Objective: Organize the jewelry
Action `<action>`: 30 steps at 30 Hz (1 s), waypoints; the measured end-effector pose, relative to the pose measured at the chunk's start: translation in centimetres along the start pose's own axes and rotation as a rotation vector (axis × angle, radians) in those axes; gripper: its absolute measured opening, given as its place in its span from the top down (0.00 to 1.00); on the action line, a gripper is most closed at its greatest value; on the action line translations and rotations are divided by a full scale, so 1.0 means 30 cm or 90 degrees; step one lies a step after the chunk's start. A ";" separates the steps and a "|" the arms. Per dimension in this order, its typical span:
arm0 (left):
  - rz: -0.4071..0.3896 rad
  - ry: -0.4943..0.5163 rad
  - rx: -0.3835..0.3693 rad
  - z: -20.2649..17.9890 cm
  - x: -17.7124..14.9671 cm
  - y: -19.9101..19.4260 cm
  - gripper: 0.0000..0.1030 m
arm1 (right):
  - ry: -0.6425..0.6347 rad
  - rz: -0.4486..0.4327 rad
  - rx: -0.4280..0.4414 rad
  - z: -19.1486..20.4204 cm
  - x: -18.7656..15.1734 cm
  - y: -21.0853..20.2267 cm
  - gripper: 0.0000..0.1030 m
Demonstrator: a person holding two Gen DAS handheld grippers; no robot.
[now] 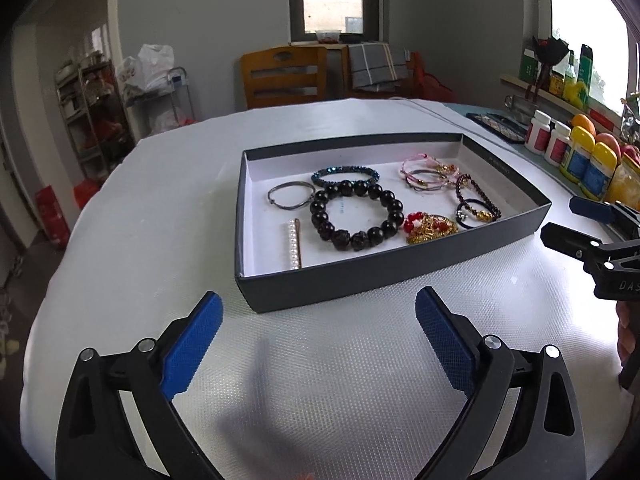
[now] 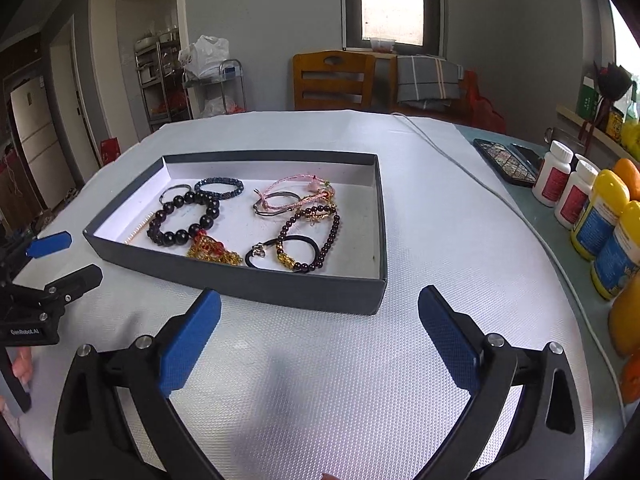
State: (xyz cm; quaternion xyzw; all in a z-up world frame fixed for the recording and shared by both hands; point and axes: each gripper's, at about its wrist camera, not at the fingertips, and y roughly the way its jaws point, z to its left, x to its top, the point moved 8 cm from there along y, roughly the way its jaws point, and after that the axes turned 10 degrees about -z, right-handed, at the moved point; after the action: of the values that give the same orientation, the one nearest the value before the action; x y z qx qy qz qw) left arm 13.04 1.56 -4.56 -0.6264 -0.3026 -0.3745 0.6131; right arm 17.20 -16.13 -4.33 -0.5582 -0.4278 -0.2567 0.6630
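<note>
A: Grippers?
B: My left gripper (image 1: pixel 318 320) is spread wide, nothing between the pads, hanging over bare tabletop (image 1: pixel 160 208) just short of the near wall of the tray (image 1: pixel 360 276). My right gripper (image 2: pixel 319 318) is the same: wide apart, empty, facing the tray's near right corner.

A: Where's the jewelry?
B: All inside the tray, mid-tabletop. Big black bead bracelet (image 1: pixel 357 215) in the middle, pearl hair clip (image 1: pixel 294 243) by the near left corner, thin metal bangle (image 1: pixel 291 194) and blue beaded bracelet (image 1: pixel 345 175) behind it. Pink cord bracelets (image 1: pixel 427 172) toward the far right, dark red bead bracelet (image 2: pixel 316 236) and black hair tie (image 2: pixel 280 254) near the right wall, red-and-gold charm piece (image 1: pixel 430 227) against the near wall.

A: Obstacles?
B: The tray wall stands between both grippers and the pieces. Pieces overlap on the right. A white cable (image 2: pixel 472 176) runs along the right side of the tabletop; pill bottles (image 2: pixel 554 178) and yellow bottles (image 2: pixel 600 216) crowd the right edge, with a phone (image 2: pixel 506 162) beside them. Wooden chair (image 2: pixel 334 80) past the far edge.
</note>
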 end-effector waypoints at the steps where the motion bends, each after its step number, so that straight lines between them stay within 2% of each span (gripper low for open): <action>1: 0.007 -0.002 -0.010 -0.002 -0.002 0.007 0.04 | -0.004 0.007 0.002 0.003 -0.004 0.004 0.05; 8: 0.011 0.012 0.022 0.011 -0.010 0.007 0.04 | -0.027 0.010 0.017 0.032 -0.007 0.007 0.05; 30: 0.008 0.024 0.023 0.011 -0.005 0.005 0.03 | -0.032 0.020 0.024 0.044 -0.018 0.010 0.05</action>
State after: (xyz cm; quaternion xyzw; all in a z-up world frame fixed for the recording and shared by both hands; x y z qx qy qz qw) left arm 13.11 1.90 -4.76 -0.6101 -0.2934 -0.3768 0.6322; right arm 16.82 -14.87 -4.93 -0.5583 -0.4400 -0.2239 0.6668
